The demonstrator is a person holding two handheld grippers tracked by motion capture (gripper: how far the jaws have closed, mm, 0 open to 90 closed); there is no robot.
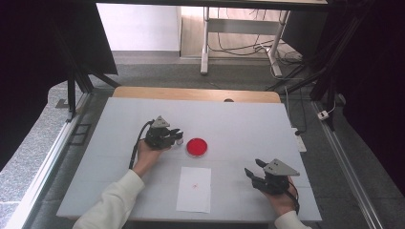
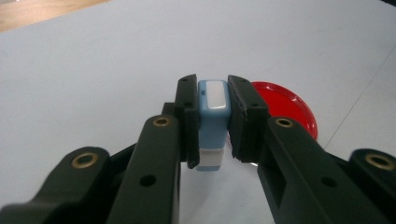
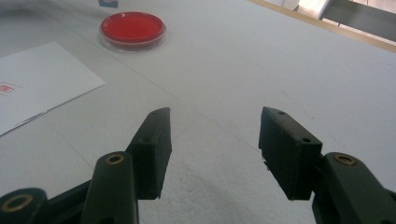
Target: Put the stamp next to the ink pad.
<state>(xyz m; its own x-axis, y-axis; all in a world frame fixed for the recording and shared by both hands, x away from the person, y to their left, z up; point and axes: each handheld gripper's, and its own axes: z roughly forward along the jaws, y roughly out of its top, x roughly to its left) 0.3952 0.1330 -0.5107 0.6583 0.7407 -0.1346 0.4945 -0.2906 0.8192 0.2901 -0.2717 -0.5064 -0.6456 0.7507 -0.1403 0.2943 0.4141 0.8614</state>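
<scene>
The left claw [image 2: 214, 119] is gripping a small blue-and-white stamp [image 2: 213, 105] just beside the red ink pad [image 1: 197, 147]; likely inking next, needing descent onto it. The right claw [image 3: 215, 140] is resting open.

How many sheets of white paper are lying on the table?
1. The paper sheet lies flat near the table's front edge, just in front of the red ink pad, with a small red mark on it. Another could lie hidden beneath it.
</scene>
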